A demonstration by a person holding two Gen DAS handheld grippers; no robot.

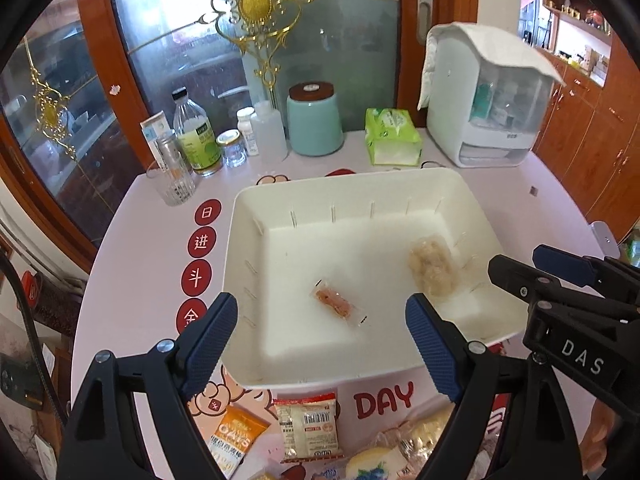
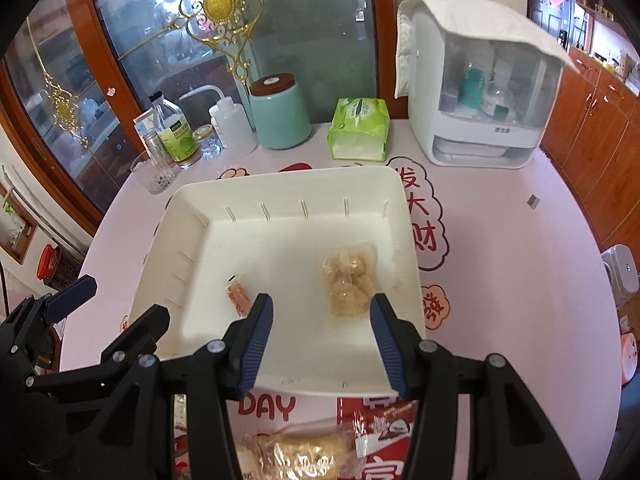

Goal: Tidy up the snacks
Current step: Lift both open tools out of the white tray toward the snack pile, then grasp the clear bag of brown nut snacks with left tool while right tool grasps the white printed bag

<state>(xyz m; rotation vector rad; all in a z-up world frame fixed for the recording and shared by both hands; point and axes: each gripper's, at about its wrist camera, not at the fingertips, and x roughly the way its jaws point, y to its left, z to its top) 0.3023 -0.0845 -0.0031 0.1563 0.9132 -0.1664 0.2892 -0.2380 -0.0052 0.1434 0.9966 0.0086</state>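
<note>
A white bin point(image 1: 256, 208) point(image 2: 192, 204) stands on the pink table. In it lie a small clear-wrapped orange snack point(image 1: 335, 300) point(image 2: 237, 295) and a clear bag of beige snacks point(image 1: 433, 267) point(image 2: 349, 280). My left gripper point(image 1: 320, 340) is open and empty above the bin's near edge. My right gripper point(image 2: 322, 340) is open and empty, also over the near edge; it shows in the left wrist view point(image 1: 536, 264). Loose snack packets lie in front of the bin: an orange oats packet point(image 1: 234, 438), a white-and-red packet point(image 1: 308, 426), a red wrapper point(image 2: 384, 424).
At the table's back stand a glass point(image 1: 173, 184), bottles and jars point(image 1: 198, 136), a teal canister point(image 1: 314, 120), a green tissue pack point(image 1: 392, 136) and a white appliance with a cloth on it point(image 1: 488, 100). A glass-fronted cabinet is behind.
</note>
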